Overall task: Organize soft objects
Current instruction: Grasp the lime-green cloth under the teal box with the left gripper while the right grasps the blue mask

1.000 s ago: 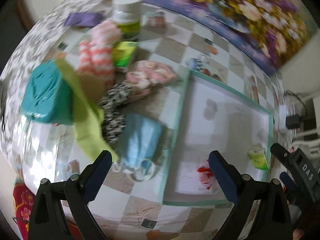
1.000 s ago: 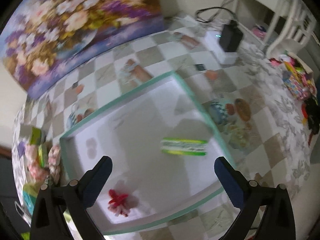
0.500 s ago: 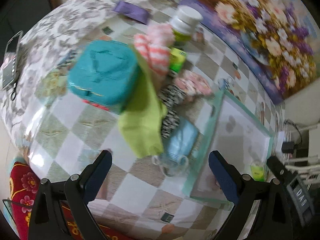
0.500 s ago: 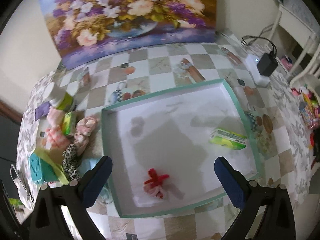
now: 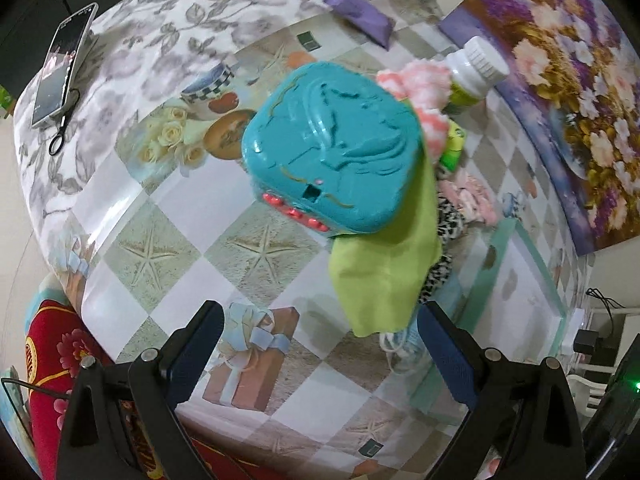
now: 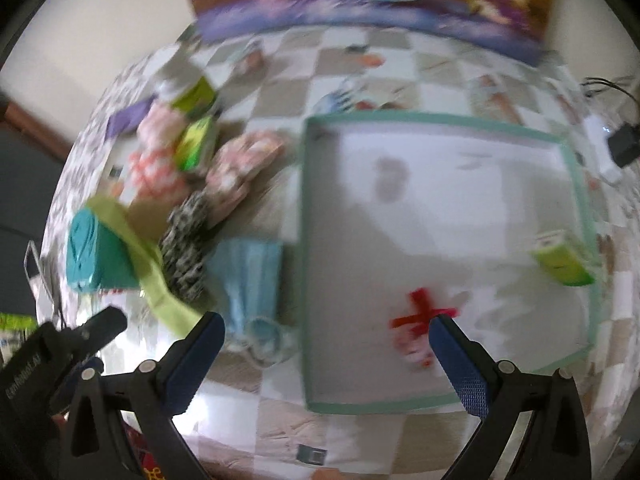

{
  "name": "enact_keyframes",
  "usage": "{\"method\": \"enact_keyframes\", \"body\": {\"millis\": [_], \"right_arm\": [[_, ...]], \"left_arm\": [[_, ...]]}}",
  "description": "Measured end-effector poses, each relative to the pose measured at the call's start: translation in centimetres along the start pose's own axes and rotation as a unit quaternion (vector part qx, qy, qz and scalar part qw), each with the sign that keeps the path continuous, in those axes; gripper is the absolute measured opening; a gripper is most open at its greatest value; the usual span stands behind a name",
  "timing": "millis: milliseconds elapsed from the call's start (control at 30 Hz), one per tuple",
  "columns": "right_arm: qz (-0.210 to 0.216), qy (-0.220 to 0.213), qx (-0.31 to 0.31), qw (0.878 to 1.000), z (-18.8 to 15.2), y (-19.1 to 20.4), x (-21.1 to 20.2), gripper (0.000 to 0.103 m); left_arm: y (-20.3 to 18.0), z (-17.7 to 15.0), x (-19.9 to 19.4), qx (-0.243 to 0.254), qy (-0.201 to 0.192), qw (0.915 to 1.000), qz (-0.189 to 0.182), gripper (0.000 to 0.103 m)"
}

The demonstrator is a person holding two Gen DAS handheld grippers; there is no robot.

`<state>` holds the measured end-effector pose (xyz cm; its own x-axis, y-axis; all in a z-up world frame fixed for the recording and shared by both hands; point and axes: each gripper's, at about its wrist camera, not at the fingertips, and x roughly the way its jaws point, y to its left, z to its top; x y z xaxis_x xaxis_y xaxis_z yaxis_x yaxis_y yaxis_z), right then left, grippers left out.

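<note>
A pile of soft things lies left of the white tray with a teal rim (image 6: 580, 184): a lime cloth (image 5: 384, 272), a black-and-white patterned fabric (image 6: 186, 248), a pale blue face mask (image 6: 252, 276), pink fluffy pieces (image 5: 424, 92) and a pink floral piece (image 6: 240, 160). A teal plastic box (image 5: 336, 152) sits on the lime cloth. In the tray lie a red bow (image 6: 420, 316) and a green packet (image 6: 562, 260). My left gripper (image 5: 320, 340) hovers open in front of the box and cloth. My right gripper (image 6: 326, 356) is open over the tray's near left corner.
A white-capped bottle (image 5: 476, 68), a purple packet (image 5: 356, 12) and a green carton (image 6: 196, 144) stand behind the pile. A phone (image 5: 60, 64) lies at the table's far left. A flower painting (image 5: 568, 80) leans at the back. A charger (image 6: 624, 144) sits right of the tray.
My left gripper has swung left and nearer to the teal box and lime cloth. My right gripper has turned left, from the tray's middle toward its left edge and the pile. Both stay open.
</note>
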<state>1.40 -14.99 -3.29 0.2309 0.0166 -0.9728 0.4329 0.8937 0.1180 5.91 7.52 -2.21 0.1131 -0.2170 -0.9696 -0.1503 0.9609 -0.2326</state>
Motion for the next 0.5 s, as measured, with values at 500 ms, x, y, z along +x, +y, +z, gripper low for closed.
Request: {"method": "enact_keyframes", "body": {"millis": [500], "right_arm": [[0.018,0.008,0.024,1.0,0.5,-1.2,2.4,0.103]], "left_arm": [[-2.4,1.2,3.7,0.023,0.028,0.9993,-0.004,0.097]]}}
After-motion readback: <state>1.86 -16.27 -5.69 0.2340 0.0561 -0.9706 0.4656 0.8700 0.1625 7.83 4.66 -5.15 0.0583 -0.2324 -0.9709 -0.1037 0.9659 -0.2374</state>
